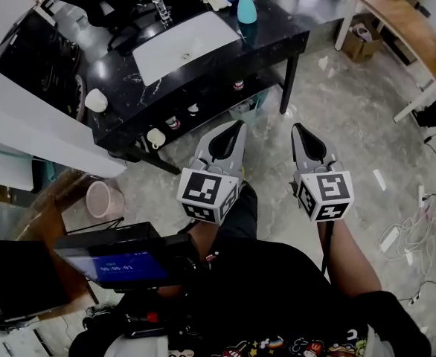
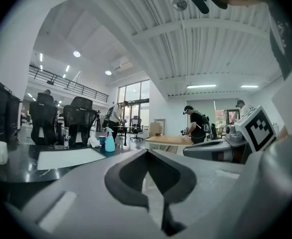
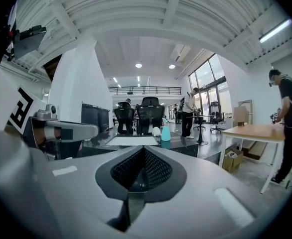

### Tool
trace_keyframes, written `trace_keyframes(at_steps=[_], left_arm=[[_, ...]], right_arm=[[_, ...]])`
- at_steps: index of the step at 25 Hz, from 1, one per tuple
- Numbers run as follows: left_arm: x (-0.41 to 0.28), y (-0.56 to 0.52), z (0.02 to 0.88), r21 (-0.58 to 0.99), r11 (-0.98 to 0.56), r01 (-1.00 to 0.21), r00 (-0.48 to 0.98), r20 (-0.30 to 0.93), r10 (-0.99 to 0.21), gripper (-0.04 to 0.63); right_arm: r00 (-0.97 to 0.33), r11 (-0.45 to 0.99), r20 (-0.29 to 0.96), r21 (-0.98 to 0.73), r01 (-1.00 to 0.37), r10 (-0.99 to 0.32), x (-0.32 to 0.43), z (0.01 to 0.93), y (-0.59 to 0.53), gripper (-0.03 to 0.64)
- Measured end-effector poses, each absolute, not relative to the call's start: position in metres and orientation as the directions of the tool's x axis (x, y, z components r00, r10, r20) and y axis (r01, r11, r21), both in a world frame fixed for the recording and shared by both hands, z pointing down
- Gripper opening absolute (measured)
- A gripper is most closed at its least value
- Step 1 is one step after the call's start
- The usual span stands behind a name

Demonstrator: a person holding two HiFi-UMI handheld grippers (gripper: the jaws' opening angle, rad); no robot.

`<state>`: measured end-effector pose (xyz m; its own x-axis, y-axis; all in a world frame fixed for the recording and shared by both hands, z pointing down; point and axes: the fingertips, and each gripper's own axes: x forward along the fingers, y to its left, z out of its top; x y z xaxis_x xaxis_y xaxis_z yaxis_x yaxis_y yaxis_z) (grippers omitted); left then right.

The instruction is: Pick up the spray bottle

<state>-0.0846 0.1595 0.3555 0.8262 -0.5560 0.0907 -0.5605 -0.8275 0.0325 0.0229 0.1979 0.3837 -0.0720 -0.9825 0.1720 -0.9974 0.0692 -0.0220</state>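
Observation:
The teal spray bottle (image 1: 245, 6) stands at the far right end of a black marble counter (image 1: 225, 62), next to a blue cup and a white cloth. It looks small and distant in the left gripper view (image 2: 109, 141) and the right gripper view (image 3: 165, 133). My left gripper (image 1: 239, 124) and right gripper (image 1: 298, 127) hover side by side over the floor, short of the counter's front edge and pointing towards it. Both have their jaws shut with nothing between them (image 2: 146, 151) (image 3: 144, 149).
A white sink basin (image 1: 184, 43) is set into the counter, with a white cup (image 1: 95, 100) at its left end and small cups on the shelf below. A wooden table (image 1: 404, 21) and cardboard box (image 1: 361, 39) stand right. A pink bin (image 1: 104, 199) and floor cables (image 1: 411, 233) lie nearby.

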Motion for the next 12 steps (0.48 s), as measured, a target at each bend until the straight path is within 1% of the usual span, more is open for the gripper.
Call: trace_keyframes(at_steps=[4, 7, 12], left_arm=[[-0.04, 0.036, 0.357, 0.052, -0.855, -0.515, 0.855, 0.093, -0.51, 0.001], [0.001, -0.06, 0.336, 0.041, -0.872, -0.487, 0.871, 0.095, -0.482, 0.001], [0.04, -0.17, 0.32, 0.052, -0.874, -0.484, 0.873, 0.1, -0.478, 0.001]], right_arm=[[-0.071, 0.07, 0.194, -0.011, -0.997, -0.978, 0.052, 0.382, 0.07, 0.026], [-0.086, 0.086, 0.175, -0.009, -0.996, -0.981, 0.081, 0.356, -0.031, 0.026], [-0.094, 0.095, 0.175, -0.006, -0.995, -0.98, 0.114, 0.339, -0.148, 0.026]])
